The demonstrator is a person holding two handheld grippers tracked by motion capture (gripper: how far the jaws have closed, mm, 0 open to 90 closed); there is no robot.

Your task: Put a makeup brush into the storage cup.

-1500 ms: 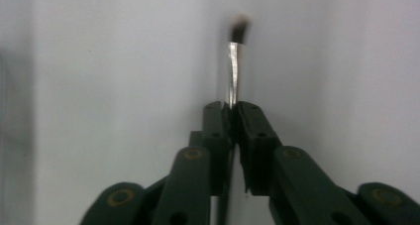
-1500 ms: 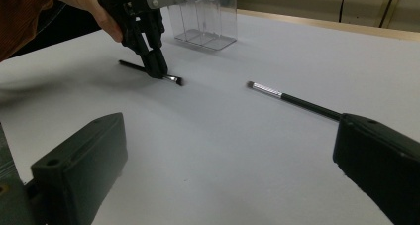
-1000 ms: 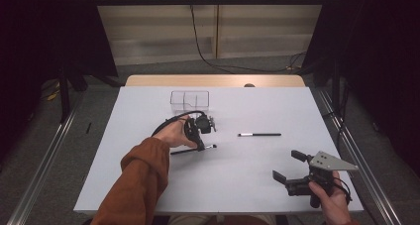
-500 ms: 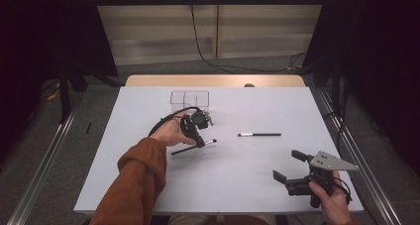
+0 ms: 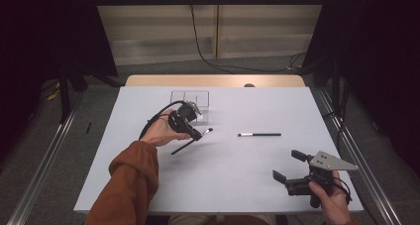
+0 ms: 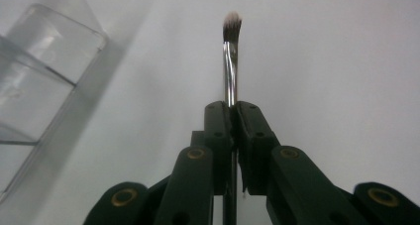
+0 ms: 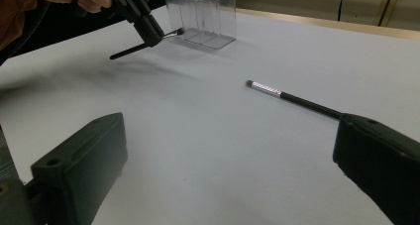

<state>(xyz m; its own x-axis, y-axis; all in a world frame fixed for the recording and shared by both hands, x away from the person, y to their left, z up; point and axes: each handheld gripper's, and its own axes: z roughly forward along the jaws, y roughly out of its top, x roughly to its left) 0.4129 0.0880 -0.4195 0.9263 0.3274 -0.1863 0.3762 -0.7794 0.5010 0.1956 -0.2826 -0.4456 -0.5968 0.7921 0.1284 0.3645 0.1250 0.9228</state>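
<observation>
My left gripper (image 5: 196, 132) is shut on a thin black makeup brush (image 5: 181, 148) and holds it tilted above the white table, bristle end up. In the left gripper view the jaws (image 6: 232, 113) pinch the silver ferrule, and the brush (image 6: 231, 56) points past them with its pale tip ahead. From the right gripper view, that left gripper (image 7: 150, 35) hangs just in front of the clear box. A second brush (image 5: 260, 134) lies flat mid-table, also visible as a brush (image 7: 292, 97) between my right jaws. My right gripper (image 5: 288, 165) stands open at the near right with nothing between its fingers.
A clear plastic compartment box (image 5: 190, 100) stands at the back of the white table (image 5: 223, 190), just beyond the left hand; the box (image 6: 34, 71) lies left of the held brush. A black cable loops from the left gripper. Dark curtains flank the table.
The left gripper has risen and moved a little toward the clear box, lifting the brush off the table so it now hangs tilted. The right gripper has kept still.
</observation>
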